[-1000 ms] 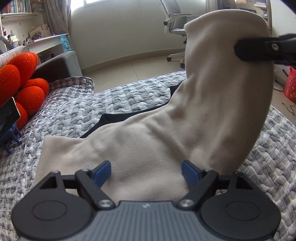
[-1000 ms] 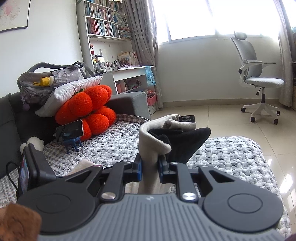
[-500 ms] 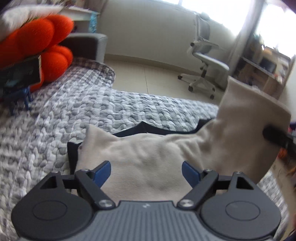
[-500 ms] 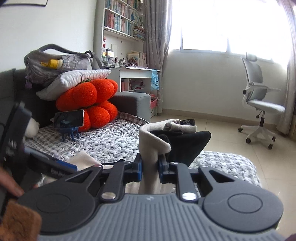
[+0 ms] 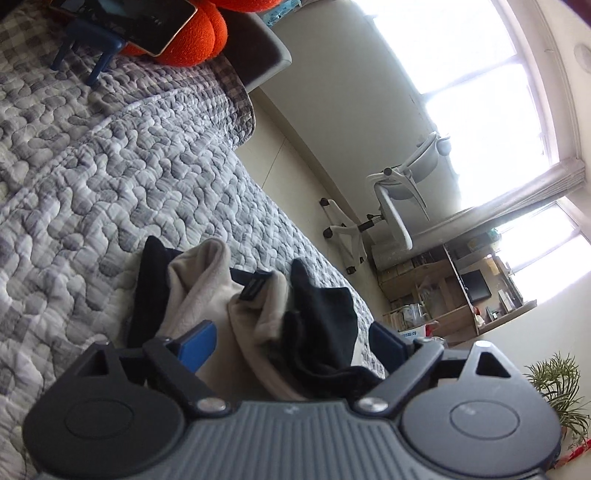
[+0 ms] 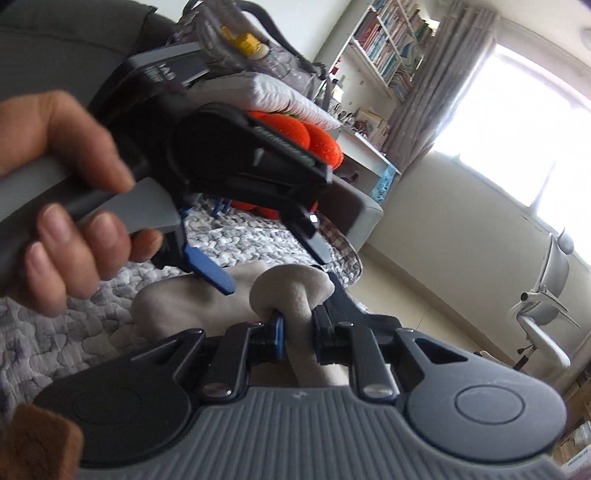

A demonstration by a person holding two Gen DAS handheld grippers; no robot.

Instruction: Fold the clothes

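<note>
A beige fleece garment (image 5: 207, 295) with a black lining (image 5: 321, 325) lies bunched on the grey quilted bed (image 5: 110, 166). My left gripper (image 5: 291, 341) is open, its blue fingers (image 5: 195, 345) either side of the bunched cloth, not closed on it. My right gripper (image 6: 297, 332) is shut on a fold of the beige garment (image 6: 295, 291) and holds it up. In the right wrist view the left gripper (image 6: 236, 273) sits close above, held by a hand (image 6: 62, 192), its blue finger over the beige cloth.
A phone on a blue stand (image 5: 122, 22) and orange cushions (image 5: 199, 33) sit at the bed's far end. A grey office chair (image 5: 399, 199) stands on the floor by the window. Bookshelf (image 6: 388, 48) and desk (image 6: 369, 155) lie behind.
My left gripper has swung and tilted hard, coming close over the raised fold. The garment has gone from spread flat to bunched. My right gripper keeps its hold and has tilted.
</note>
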